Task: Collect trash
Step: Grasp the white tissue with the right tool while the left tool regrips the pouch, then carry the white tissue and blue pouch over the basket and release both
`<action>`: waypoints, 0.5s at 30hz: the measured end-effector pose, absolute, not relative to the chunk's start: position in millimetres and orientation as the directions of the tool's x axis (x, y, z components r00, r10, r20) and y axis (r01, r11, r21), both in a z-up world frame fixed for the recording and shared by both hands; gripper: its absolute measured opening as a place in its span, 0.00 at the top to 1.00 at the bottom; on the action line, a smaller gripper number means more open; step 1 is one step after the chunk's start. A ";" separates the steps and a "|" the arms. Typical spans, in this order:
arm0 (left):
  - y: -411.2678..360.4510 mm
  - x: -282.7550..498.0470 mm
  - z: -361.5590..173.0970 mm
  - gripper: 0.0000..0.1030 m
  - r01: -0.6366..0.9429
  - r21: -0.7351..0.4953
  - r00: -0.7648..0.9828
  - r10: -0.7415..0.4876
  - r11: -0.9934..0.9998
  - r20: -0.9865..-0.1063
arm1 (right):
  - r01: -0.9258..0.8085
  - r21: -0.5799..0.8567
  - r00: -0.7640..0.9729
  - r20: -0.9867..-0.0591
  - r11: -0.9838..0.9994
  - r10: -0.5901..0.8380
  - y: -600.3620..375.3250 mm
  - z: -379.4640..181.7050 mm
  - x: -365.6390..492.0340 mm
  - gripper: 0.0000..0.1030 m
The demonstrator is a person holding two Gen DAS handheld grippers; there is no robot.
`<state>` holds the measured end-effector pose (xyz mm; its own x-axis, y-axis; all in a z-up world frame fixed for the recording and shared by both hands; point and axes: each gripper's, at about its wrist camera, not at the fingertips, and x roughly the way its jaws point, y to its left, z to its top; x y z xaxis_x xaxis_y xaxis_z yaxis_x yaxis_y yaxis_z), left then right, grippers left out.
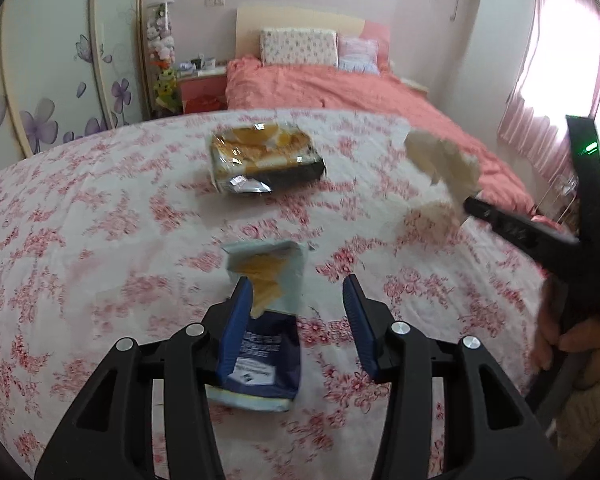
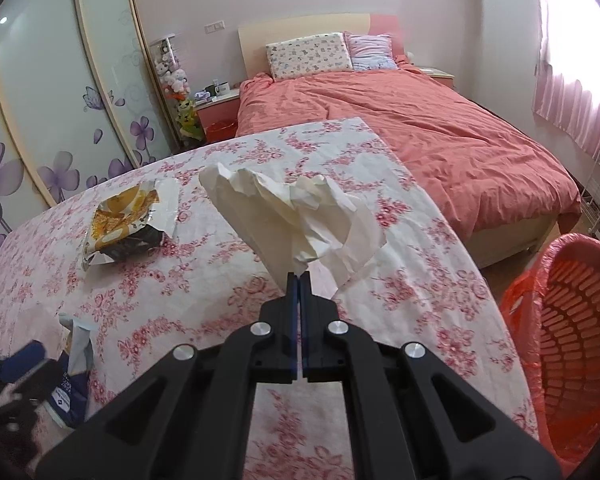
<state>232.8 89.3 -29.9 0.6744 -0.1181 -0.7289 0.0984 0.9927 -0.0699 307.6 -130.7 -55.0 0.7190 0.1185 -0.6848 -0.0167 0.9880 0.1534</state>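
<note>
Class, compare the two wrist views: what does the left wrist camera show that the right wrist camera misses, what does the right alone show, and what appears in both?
Only the left wrist view: the left gripper seen clearly, jaws open around the blue snack wrapper, and a hand on the right gripper's handle.

Only the right wrist view: the red laundry basket beside the table.

Both: the crumpled tissue clamped in the right gripper, the yellow snack wrapper, the floral tablecloth, the bed.
</note>
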 end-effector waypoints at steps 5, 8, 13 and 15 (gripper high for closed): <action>75.7 247.3 -46.7 0.63 0.068 0.002 0.642 -0.042 0.998 -0.766 | -0.004 0.159 0.720 -0.684 0.987 0.113 -142.9 -54.7 300.9 0.98; 72.3 252.3 -51.4 0.85 0.059 0.015 0.637 -0.026 0.998 -0.771 | 0.006 0.160 0.720 -0.685 0.987 0.107 -152.1 -54.4 294.9 0.98; 77.5 248.8 -31.5 0.97 0.087 -0.125 0.657 -0.151 0.988 -0.738 | 0.022 0.174 0.727 -0.679 0.985 0.103 -167.6 -48.2 282.5 0.98; 76.3 245.1 -16.8 0.98 0.115 -0.172 0.677 -0.204 0.978 -0.707 | 0.030 0.186 0.737 -0.668 0.982 0.104 -175.9 -41.2 275.3 0.98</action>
<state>245.1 76.3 -16.8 0.6772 -0.2038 -0.7070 0.1151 0.9784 -0.1718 275.3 -175.9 -41.2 0.7367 0.1041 -0.6682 0.0295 0.9822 0.1856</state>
